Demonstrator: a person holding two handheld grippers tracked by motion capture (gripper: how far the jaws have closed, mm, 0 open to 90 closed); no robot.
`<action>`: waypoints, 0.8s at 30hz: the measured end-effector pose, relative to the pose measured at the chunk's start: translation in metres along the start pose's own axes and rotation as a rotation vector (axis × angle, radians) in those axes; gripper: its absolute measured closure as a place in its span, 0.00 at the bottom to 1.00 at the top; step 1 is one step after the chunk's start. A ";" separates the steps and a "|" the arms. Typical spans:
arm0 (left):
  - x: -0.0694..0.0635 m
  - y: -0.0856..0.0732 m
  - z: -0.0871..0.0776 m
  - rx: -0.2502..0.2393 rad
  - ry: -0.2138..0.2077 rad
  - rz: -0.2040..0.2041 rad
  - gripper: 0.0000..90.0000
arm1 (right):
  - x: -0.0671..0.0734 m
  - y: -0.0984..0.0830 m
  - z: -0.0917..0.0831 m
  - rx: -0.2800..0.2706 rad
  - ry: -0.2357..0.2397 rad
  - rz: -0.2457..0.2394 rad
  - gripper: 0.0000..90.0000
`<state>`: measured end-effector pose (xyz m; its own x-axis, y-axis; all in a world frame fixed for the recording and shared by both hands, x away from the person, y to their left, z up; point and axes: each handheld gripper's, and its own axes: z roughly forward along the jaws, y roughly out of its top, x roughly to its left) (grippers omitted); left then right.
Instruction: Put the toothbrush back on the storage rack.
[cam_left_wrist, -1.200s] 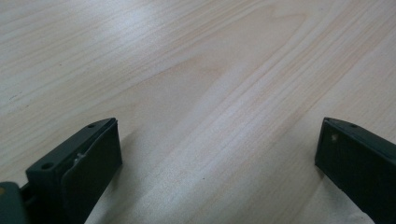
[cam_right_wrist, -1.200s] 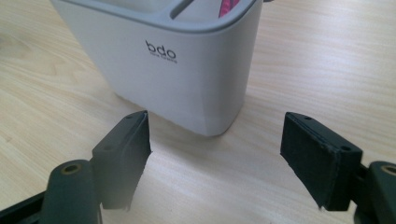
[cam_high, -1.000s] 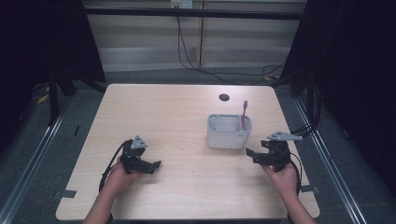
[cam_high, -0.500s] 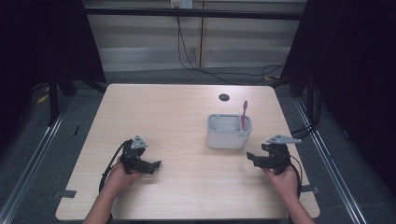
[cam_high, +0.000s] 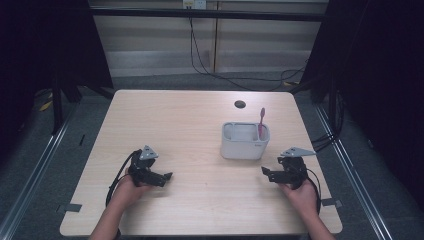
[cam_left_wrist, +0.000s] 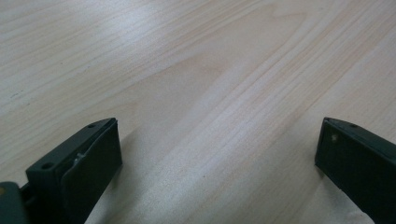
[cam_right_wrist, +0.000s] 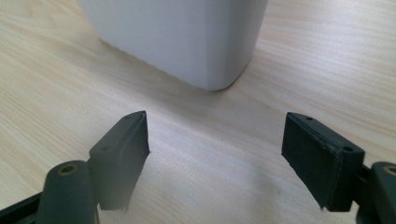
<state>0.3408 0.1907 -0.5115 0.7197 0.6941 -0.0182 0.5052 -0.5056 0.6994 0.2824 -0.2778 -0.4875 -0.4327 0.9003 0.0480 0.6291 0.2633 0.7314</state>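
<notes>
Toothbrush (cam_high: 261, 121) in pink stands in the right-hand compartment of a white holder (cam_high: 244, 146) on the far right part of the table (cam_high: 190, 125), its long axis close to vertical with a slight lean, bristle end up and handle end down inside the holder. The right gripper (cam_high: 268, 174) rests low on the table just in front of the holder's right corner, jaws spread wide with nothing between them; in the right gripper view the holder's (cam_right_wrist: 187, 37) rounded corner sits just beyond the jaws, apart from them. The left gripper (cam_high: 165, 176) lies well apart to the left, jaws likewise spread over bare wood (cam_left_wrist: 196, 93) and empty. Risk from here, as a judgement: the holder looks light and sits free, so a jaw coming in low could nudge or tip it rather than reach the brush, and the brush would then topple out. A grab on the thin upright stem from one side could also push it against the compartment wall and let it slip between the pads. A small dark hole (cam_high: 240, 104) marks the table behind the holder.
</notes>
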 end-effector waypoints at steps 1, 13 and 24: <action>0.000 0.000 0.000 -0.001 0.001 -0.001 0.00 | 0.001 0.000 0.001 0.006 -0.004 -0.006 0.25; 0.000 0.000 0.000 -0.001 0.001 -0.001 0.00 | 0.003 -0.004 0.011 0.041 0.004 -0.016 0.25; 0.000 0.000 0.000 0.001 -0.002 0.000 0.00 | 0.003 -0.008 0.016 0.075 0.007 -0.027 0.25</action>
<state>0.3408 0.1908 -0.5114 0.7205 0.6932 -0.0195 0.5057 -0.5060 0.6988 0.2868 -0.2718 -0.5044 -0.4547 0.8900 0.0341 0.6638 0.3131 0.6792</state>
